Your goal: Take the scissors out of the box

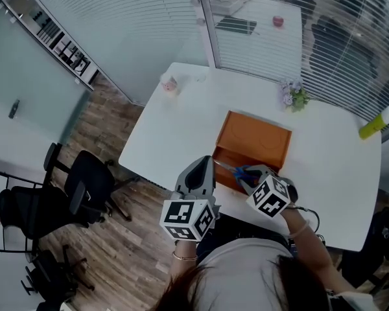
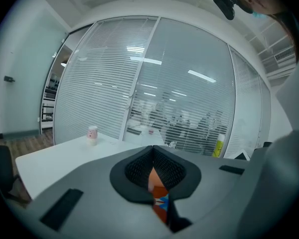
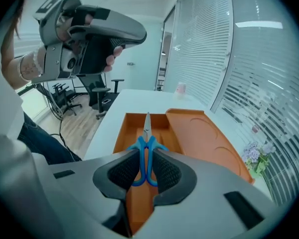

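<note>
White tabletop [image 1: 324,173] carried an open orange plastic box [image 1: 228,164]; over it my right claw [image 3: 145,166] pinched blue-handled steel scissors [image 3: 146,133]; left claw [image 2: 153,158] pressed together.

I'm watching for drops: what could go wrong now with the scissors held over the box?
1. The right gripper pinches only the blue handles of the scissors. The blades stick out free, so they might pivot or slip and drop into the box.
2. The blade tip points toward the box's far wall and could catch there if drawn out low.
</note>
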{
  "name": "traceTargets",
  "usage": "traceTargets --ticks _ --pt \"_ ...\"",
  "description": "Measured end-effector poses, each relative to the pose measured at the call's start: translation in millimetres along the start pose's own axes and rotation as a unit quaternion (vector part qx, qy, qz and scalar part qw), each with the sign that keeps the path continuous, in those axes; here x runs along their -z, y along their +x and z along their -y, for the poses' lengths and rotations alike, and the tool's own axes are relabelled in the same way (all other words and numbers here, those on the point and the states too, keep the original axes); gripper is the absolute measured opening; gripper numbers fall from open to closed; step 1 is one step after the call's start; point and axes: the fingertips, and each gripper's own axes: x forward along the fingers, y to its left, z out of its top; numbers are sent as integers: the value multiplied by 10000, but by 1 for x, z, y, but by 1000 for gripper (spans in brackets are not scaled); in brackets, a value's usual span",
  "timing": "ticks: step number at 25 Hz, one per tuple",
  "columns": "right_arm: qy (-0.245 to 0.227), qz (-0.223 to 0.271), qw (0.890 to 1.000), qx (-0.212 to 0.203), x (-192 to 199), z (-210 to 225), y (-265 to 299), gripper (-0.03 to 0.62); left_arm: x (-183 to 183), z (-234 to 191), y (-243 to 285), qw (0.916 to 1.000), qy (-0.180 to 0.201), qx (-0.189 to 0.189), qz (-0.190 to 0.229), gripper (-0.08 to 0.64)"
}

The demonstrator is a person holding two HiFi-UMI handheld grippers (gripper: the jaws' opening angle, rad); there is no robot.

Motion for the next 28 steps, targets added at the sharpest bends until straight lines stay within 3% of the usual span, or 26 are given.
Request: traceTargets --ticks 10,28 --pt "825 1012 9913 139 -22 12 -38 110 3 20 -7 9998 40 -167 39 18" --pt "1398 2421 9589 489 -35 27 -90 110 5 48 -34 9976 488 -432 212 18"
